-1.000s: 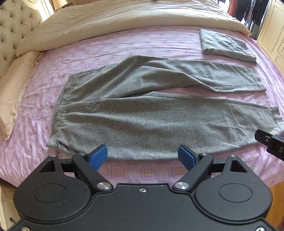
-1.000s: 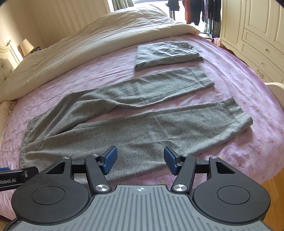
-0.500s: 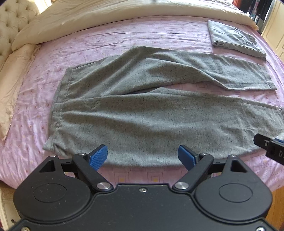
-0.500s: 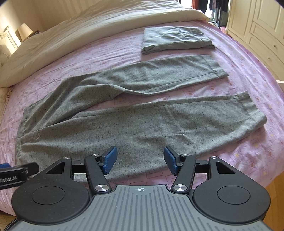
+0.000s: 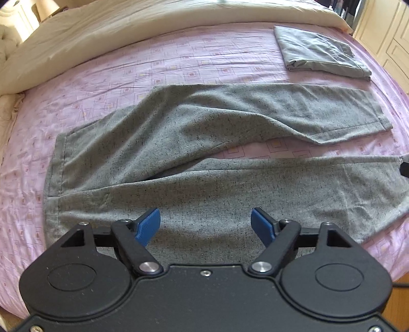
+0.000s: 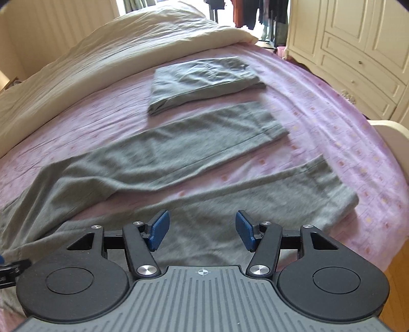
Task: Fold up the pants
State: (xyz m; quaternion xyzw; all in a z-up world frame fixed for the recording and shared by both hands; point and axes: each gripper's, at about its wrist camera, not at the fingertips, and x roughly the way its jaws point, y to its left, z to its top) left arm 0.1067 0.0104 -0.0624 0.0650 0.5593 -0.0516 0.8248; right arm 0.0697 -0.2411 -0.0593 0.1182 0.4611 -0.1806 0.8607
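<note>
Left wrist view: grey pants (image 5: 204,158) lie flat on pink sheet (image 5: 179,58), waistband left, legs splayed right. Left gripper (image 5: 205,224) over near leg, jaws apart but just been closing, nothing between pads. Right gripper (image 6: 202,228) partly open, empty, above near leg w/ folded grey garment (image 6: 204,81) far side.

A wide bed (image 5: 179,63) filled most of both views, covered with a pink sheet (image 6: 319,122) patterned in small squares. A cream duvet (image 6: 115,56) lay bunched along its far side, and a cream pillow (image 5: 7,109) sat at the left edge. A tufted cream headboard (image 5: 7,33) showed in the left wrist view's top-left corner. Cream wardrobe doors and drawers (image 6: 358,51) stood to the right. Wooden floor (image 6: 398,268) showed by the bed. Dark clothes (image 6: 255,12) hung in bright daylight beyond.
</note>
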